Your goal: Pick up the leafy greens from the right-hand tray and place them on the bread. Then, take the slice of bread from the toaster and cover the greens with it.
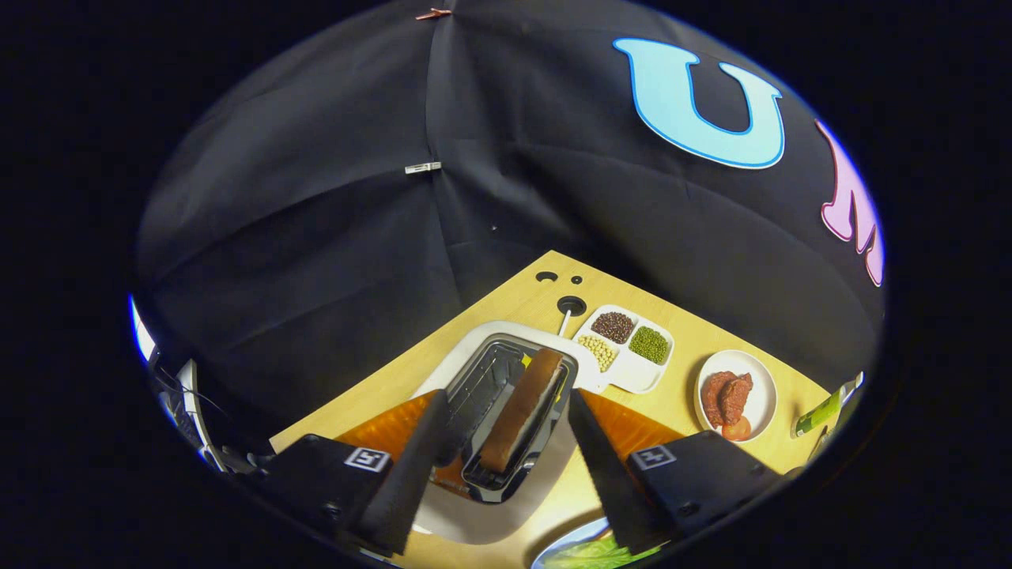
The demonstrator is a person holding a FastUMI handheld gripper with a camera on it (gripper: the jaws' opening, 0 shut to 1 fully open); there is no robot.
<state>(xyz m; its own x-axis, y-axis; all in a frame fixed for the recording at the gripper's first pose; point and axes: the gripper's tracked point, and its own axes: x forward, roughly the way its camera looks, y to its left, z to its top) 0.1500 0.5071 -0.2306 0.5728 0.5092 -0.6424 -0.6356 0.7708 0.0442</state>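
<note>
Gripper view: bread slice (522,408) between the spread gripper (506,442) fingers.

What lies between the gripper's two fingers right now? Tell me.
In the gripper view, the open gripper straddles the toaster. The slice of bread stands on edge in its slot, between the fingers, and neither finger touches it.

One toaster (506,427), one bread slice (523,409), one three-compartment dish (628,352), one round plate (760,399), two fingers (407,466).
</note>
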